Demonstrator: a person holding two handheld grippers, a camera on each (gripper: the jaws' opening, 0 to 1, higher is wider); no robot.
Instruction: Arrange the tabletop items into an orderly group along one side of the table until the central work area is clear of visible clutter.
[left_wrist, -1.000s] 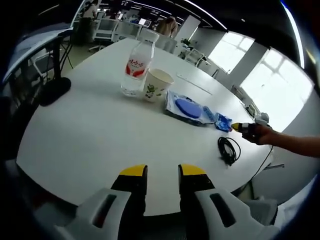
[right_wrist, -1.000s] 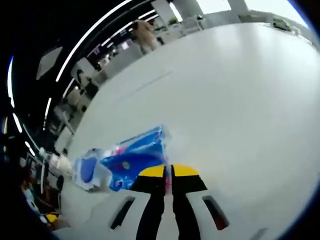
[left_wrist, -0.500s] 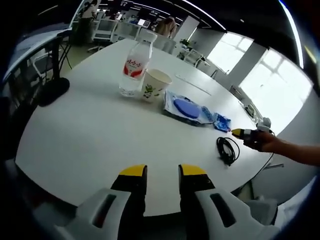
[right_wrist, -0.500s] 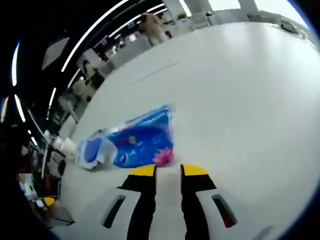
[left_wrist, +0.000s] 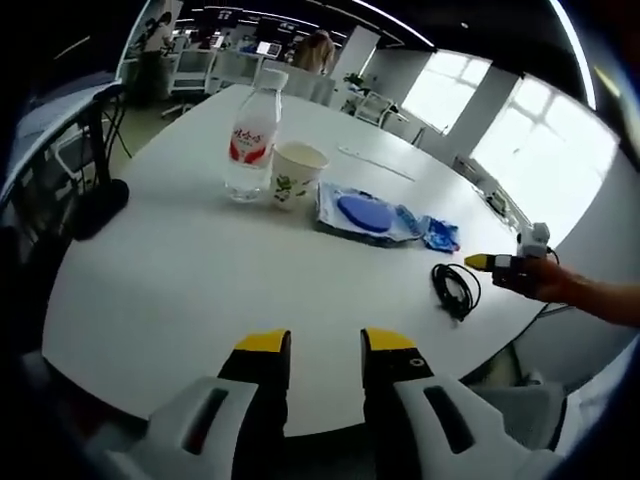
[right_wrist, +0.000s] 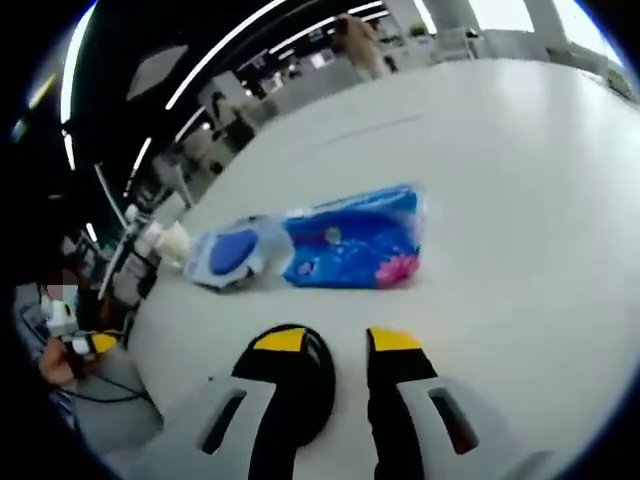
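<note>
Released now, the blue packet (right_wrist: 352, 250) lies flat on the desk (right_wrist: 520, 200) beyond the right hand-held gripper (right_wrist: 338, 341), whose jaws have parted, empty; bottle (left_wrist: 250, 147), paper cup (left_wrist: 296, 174) and packet stand grouped; black cable (left_wrist: 455, 289) nearby; left hand-held gripper (left_wrist: 325, 343) apart, empty.

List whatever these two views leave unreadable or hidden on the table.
- Water bottle, left gripper view: red label print too small to read.
- Black cable, left gripper view: its ends are too small to tell.
- Blue packet, right gripper view: printing blurred.
- Black cable, right gripper view: mostly hidden behind the right claw.
- Paper cup, left gripper view: contents hidden by its wall.
</note>
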